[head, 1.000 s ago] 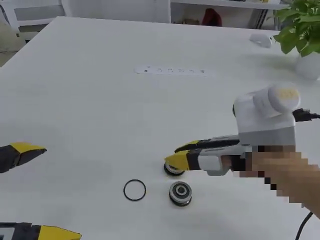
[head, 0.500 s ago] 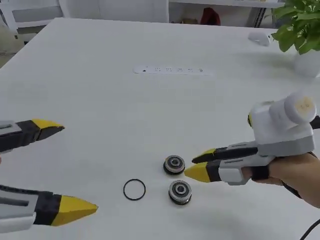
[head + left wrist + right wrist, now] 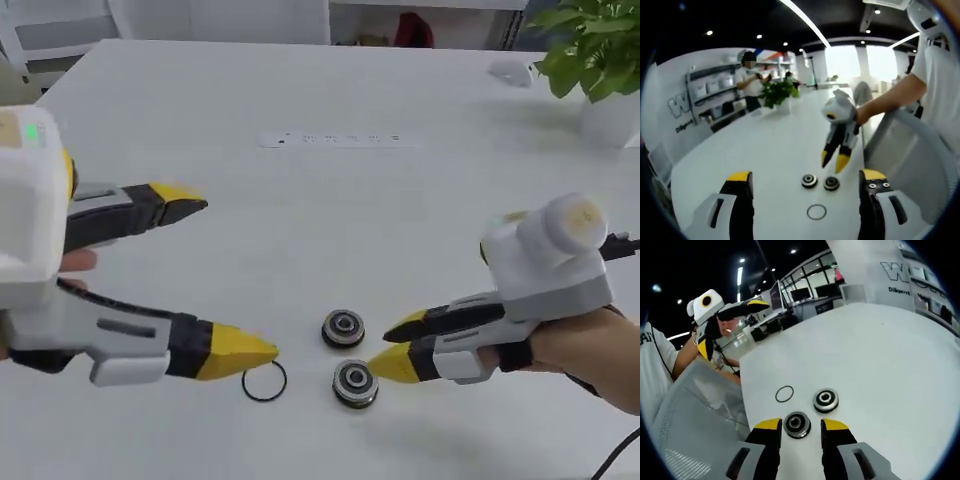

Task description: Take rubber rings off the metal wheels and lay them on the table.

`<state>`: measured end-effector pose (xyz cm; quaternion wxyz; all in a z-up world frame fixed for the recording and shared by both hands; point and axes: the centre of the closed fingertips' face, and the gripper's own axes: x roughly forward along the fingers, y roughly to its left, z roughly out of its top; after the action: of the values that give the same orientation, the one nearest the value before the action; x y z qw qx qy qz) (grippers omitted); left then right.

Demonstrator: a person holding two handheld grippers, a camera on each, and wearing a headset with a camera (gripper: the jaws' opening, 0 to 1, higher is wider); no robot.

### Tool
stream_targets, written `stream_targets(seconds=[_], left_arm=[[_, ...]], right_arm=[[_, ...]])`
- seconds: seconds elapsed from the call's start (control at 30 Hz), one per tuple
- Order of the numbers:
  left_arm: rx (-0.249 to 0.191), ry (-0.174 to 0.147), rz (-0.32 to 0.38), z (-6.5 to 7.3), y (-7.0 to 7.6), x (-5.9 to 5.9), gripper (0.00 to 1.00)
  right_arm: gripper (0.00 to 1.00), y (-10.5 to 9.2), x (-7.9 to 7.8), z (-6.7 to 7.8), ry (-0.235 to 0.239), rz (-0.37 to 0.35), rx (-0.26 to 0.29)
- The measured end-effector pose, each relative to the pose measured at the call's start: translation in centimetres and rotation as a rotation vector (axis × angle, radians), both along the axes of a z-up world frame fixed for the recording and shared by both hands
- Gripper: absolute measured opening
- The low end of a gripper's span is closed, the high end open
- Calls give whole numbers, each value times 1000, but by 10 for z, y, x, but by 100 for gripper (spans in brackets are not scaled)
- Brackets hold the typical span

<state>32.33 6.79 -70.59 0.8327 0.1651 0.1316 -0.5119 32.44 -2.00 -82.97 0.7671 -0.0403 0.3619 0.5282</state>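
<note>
Right gripper (image 3: 380, 346) jaws narrowly flank a wheel (image 3: 797, 424); left gripper (image 3: 240, 278) jaws gape wide

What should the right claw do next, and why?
Probably close on the nearer wheel. The right claw is open, and in its own view that wheel sits just between its yellow tips; one rubber ring already lies on the table.

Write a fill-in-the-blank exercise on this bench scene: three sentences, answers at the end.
1. Near the far wheel and the near wheel, ____ loose rubber ring lies flat on the table.
2. In its own view, the right hand-held gripper has its open jaws either side of the ____ wheel.
3. The left hand-held gripper holds its jaws wide ____.

Answers: one; near; open
</note>
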Motion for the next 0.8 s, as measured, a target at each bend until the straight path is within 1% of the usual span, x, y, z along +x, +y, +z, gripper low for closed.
stream_targets(seconds=[0.03,0.07,0.2,0.23,0.3,0.37,0.47,0.53,0.57,0.6,0.67,0.77,0.8], left_arm=[[1,-8,-13,2,-5,1,88],[1,-11,-17,3,-7,1,88],[-4,-30,-53,12,-27,6,86],[-3,-38,-74,13,-33,7,86],[-3,-50,-99,15,-41,8,84],[-5,-51,-115,14,-50,11,81],[4,-44,-133,6,-61,16,79],[5,-39,-138,-1,-69,20,77],[-2,-45,-139,-3,-72,21,74],[-19,-54,-142,-5,-75,23,71],[-29,-50,-147,-11,-78,23,66],[-38,-30,-137,-28,-79,22,63],[-41,-19,-132,-34,-78,21,62]], right_arm=[[29,-1,0,-1,1,1,-5],[29,-2,0,-4,3,3,-15],[28,-2,-2,-9,-1,20,-40],[28,-2,-4,-11,-3,28,-50],[28,-2,-6,-13,-7,46,-63],[28,-2,-8,-14,-5,61,-68],[29,-1,-10,-16,3,73,-69],[29,-2,-11,-18,-5,83,-81],[29,-2,-11,-19,-3,83,-82],[29,-3,-11,-21,1,83,-84],[30,-3,-11,-23,-2,82,-89],[31,-2,-11,-28,-9,91,-102],[31,-2,-11,-28,-10,93,-102]])
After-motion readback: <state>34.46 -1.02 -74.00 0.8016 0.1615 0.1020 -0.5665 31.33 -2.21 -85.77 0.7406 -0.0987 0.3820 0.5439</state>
